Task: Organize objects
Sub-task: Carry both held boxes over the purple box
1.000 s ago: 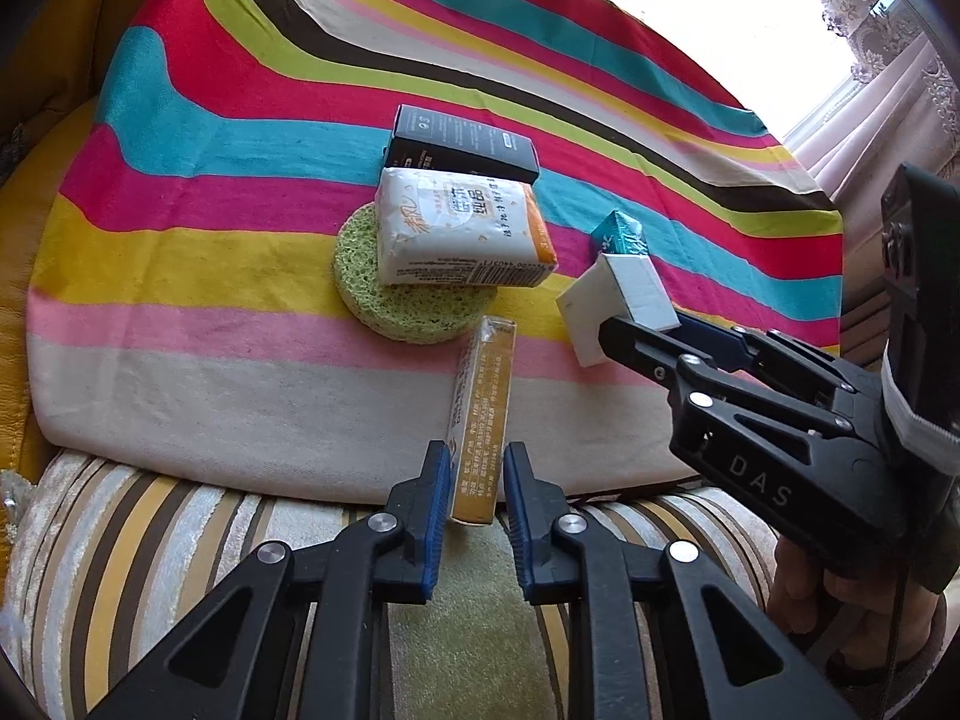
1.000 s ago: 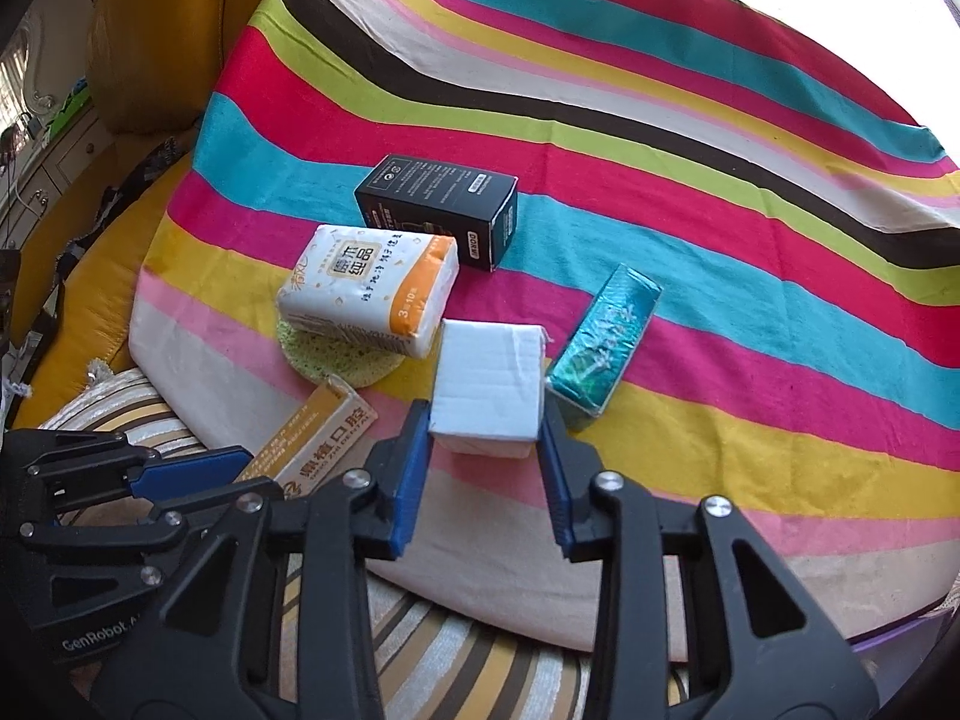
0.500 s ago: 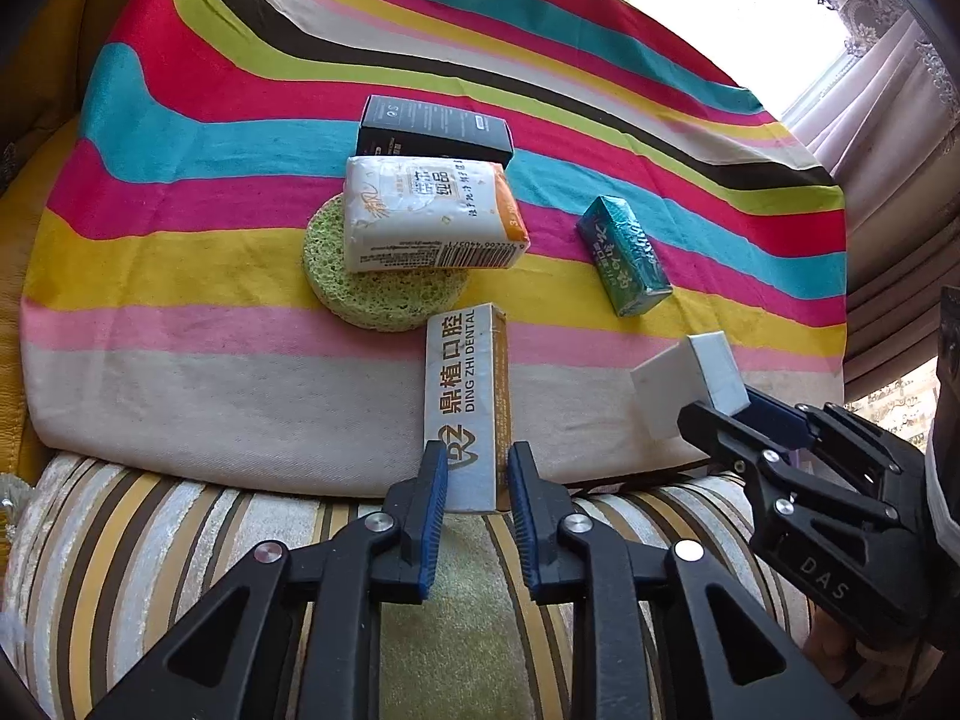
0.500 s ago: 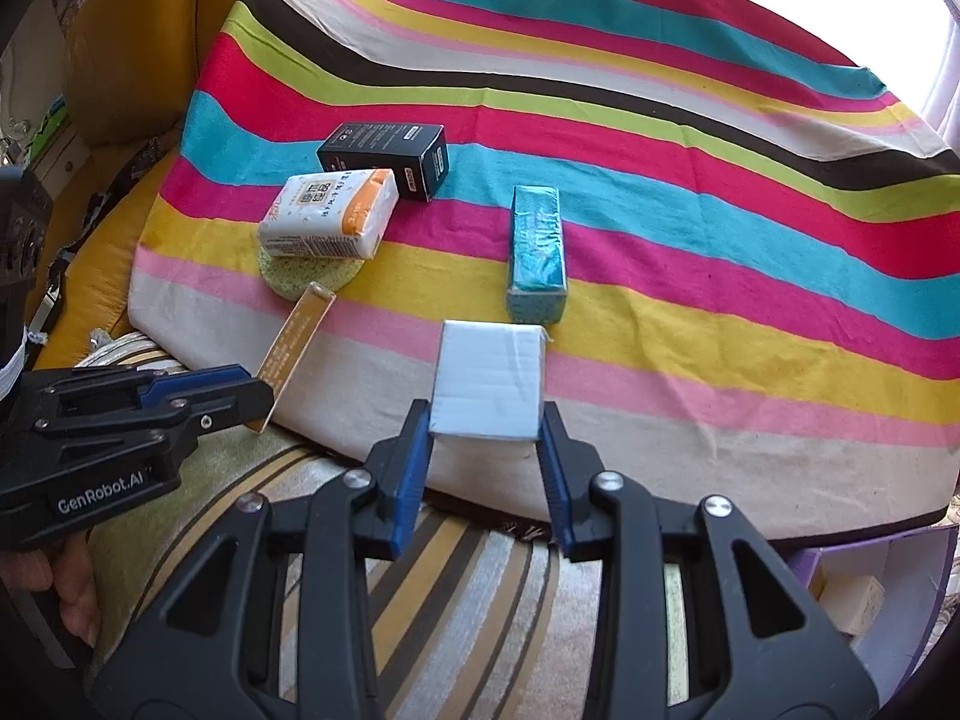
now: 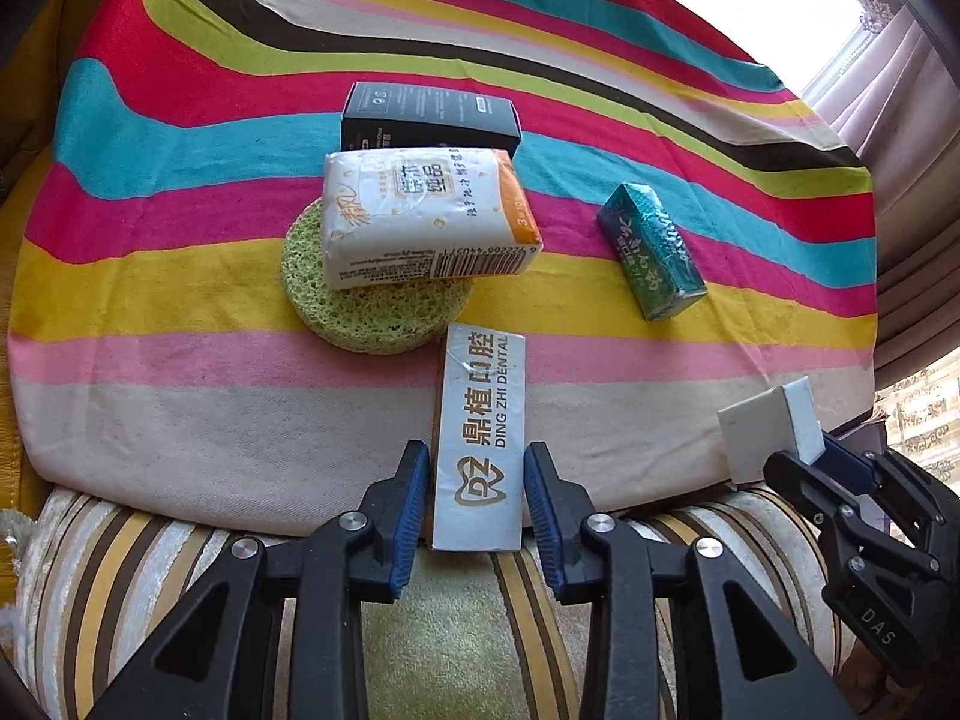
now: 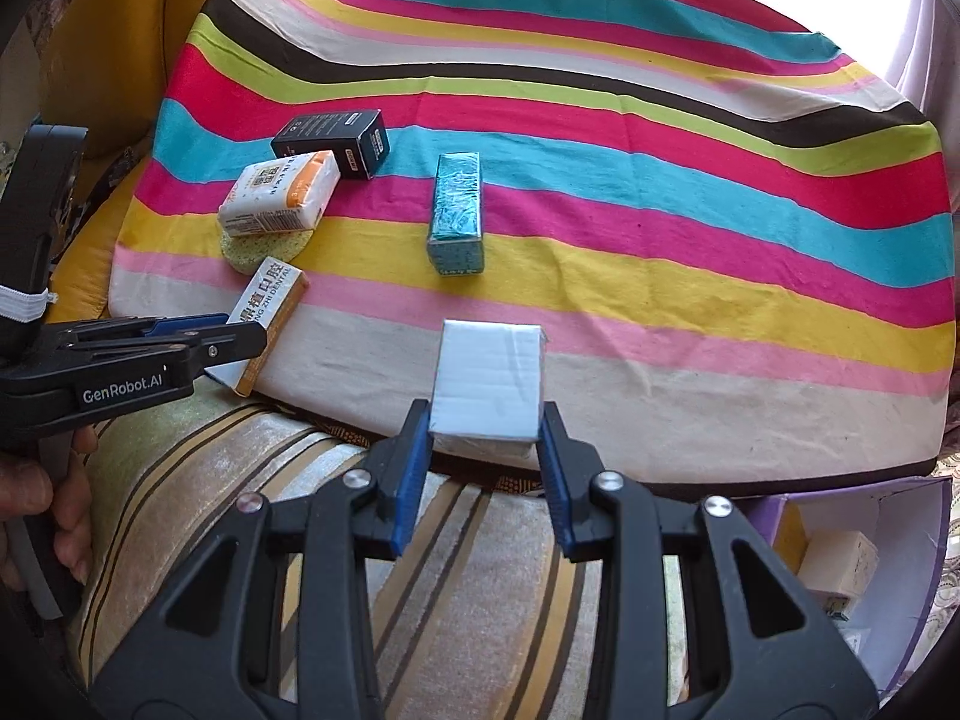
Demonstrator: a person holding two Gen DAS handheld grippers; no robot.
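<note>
Tissue pack (image 5: pixel 420 216): soft, light, lies on sponge on striped cloth; to be pinched across short sides. Dental box (image 5: pixel 480 438): stiff card, light, laid flat at cloth edge betw. left claw (image 5: pixel 477 501), jaws just opening, pads apparently clear. White box (image 6: pixel 487 381): rigid, pinched by right claw (image 6: pixel 483 462).
</note>
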